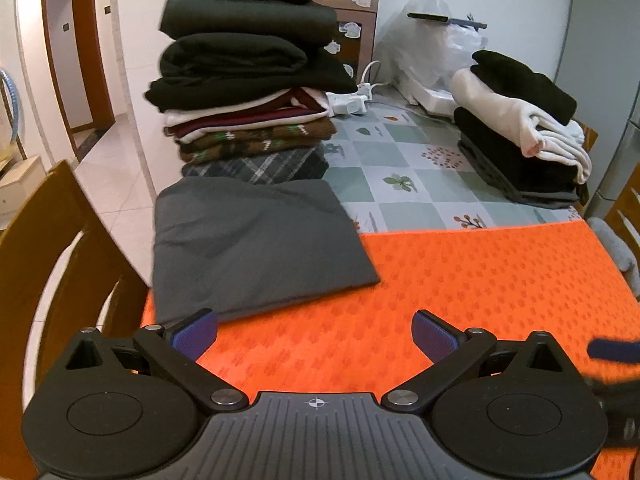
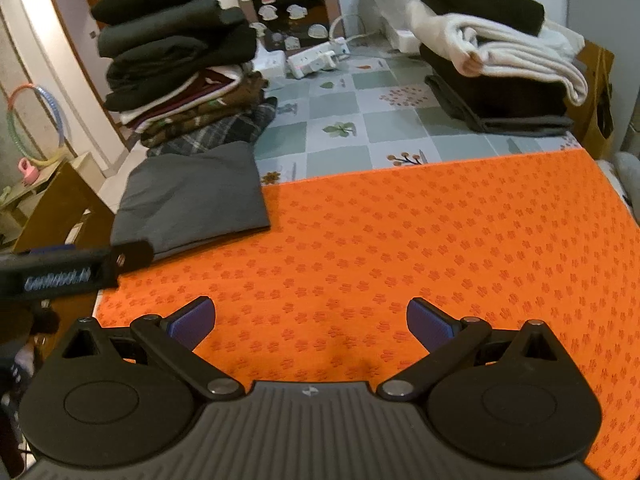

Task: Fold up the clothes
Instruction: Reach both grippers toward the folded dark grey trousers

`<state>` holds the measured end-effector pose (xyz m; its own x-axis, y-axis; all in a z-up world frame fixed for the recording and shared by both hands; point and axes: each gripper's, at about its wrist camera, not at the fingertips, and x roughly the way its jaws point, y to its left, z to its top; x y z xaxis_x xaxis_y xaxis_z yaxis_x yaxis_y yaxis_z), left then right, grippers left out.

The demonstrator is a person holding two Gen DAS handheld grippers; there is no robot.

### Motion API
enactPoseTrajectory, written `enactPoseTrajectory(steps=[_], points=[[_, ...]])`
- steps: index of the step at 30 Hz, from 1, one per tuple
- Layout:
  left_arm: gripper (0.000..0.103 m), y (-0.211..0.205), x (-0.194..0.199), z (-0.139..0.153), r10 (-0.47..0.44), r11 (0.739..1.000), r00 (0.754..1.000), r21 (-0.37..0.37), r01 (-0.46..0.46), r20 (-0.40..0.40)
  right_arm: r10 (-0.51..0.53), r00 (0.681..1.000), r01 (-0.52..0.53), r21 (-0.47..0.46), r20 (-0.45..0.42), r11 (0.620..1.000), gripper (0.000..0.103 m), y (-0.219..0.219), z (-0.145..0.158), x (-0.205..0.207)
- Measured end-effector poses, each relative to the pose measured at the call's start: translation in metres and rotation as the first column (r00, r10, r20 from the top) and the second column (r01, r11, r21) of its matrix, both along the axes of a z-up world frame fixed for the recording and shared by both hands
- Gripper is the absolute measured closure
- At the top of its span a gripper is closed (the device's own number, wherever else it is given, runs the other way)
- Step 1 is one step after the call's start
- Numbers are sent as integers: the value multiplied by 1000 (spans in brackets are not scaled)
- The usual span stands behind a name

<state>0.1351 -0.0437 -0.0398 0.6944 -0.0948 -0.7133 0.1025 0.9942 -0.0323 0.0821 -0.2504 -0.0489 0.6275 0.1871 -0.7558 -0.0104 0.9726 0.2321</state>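
Left gripper hovers over the orange mat, jaws spread wide, nothing between the blue pads. Right gripper likewise: jaws wide apart, empty, above the same mat. Folded grey garment lies flat at the mat's far-left corner, partly on the mat, partly on the checked cloth of the desk. Just behind it, touching, a tall stack of folded clothes: plaid at the bottom, brown knit, maroon and white, black on top. Second, lower pile far right, well apart: dark layers, cream garment, black piece on top. Wooden chair at left edge.
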Motion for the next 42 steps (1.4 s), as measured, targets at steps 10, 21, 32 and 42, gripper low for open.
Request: enactPoseTrajectory(steps=[10, 21, 32, 42], points=[[0, -33, 73, -38, 49, 998, 998, 47, -47, -38, -80, 995, 80, 2, -53, 997, 0, -28, -23, 17], [0, -61, 144, -85, 126, 976, 991, 185, -117, -37, -144, 984, 147, 23, -108, 989, 0, -49, -46, 27], [8, -65, 166, -105, 186, 943, 982, 281, -176, -11, -164, 979, 168, 25, -122, 985, 0, -56, -52, 30], [88, -39, 143, -74, 145, 986, 989, 76, -146, 17, -143, 984, 146, 20, -110, 989, 0, -51, -48, 29]])
